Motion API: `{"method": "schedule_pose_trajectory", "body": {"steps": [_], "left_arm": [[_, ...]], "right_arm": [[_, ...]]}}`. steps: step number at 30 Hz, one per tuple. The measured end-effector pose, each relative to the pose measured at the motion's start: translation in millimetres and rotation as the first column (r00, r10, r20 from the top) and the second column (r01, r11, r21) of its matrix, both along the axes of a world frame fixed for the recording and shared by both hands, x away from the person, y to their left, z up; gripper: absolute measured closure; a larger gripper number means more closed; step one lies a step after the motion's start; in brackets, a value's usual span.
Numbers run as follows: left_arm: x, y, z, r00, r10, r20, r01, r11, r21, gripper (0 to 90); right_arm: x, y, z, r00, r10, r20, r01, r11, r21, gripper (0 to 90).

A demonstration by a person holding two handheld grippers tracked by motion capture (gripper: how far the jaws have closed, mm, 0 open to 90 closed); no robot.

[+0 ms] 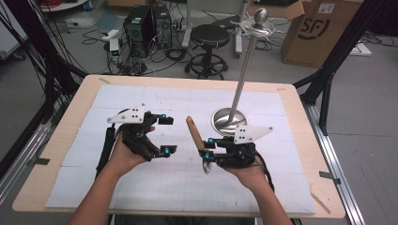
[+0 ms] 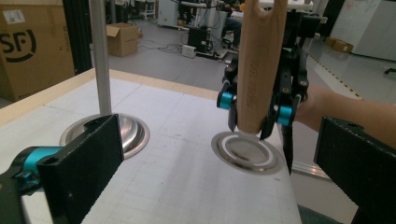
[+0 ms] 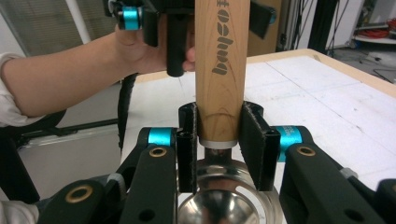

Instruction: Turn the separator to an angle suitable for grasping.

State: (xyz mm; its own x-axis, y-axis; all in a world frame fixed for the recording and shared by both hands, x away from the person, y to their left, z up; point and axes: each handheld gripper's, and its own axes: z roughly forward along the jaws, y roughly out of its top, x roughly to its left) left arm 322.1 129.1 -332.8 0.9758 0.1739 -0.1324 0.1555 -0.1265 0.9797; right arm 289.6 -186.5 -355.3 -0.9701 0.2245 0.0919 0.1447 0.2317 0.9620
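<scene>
**Ladle held upright, stand waiting behind it**

Nearest the high camera are the person's 2 forearms, coming in from the bottom edge with a gripper in each hand. The right gripper (image 1: 210, 149) has its 2 jaws clamped on the wooden handle (image 3: 219, 70) of a ladle (image 1: 201, 147), low down, just above the metal collar where the wood meets the steel bowl (image 3: 212, 205). The handle stands tilted up and slightly left over the white mat (image 1: 141, 101), with the bowl hanging below the jaws near the table. The left gripper (image 1: 167, 135) has its jaws spread wide with nothing between them, a little apart from the handle on its left side.

Behind the ladle stands a rack (image 1: 241, 79): a round steel base (image 2: 133, 133), a slim pole and a ring of hooks near the top under a ball knob.

Judging by the notch seen at the handle's far end in the left gripper view, the step in hand looks like hanging the ladle on the rack. To do it well, the empty gripper should probably take the handle higher up, square across the wood, before the right one lets go; the round wood may twist in a loose grip. The pole looks light, so the lift toward a hook should be slow and avoid knocking it.
</scene>
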Motion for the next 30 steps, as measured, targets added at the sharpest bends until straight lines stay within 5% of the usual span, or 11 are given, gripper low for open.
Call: {"method": "schedule_pose_trajectory", "body": {"steps": [10, 30], "left_arm": [[2.1, -11.9, 6.5, 0.9975, -0.067, 0.022, 0.068, 0.9966, -0.046, 22.8], [1.1, -34.0, 9.0, 0.9883, -0.150, 0.029, 0.151, 0.9877, -0.042, 39.1]], "right_arm": [[-0.2, 1.8, -1.5, 1.0000, 0.008, 0.002, -0.008, 0.9998, 0.018, 68.8], [-1.1, 4.8, -2.4, 0.9998, 0.020, 0.002, -0.020, 0.9998, 0.008, 68.7]]}}
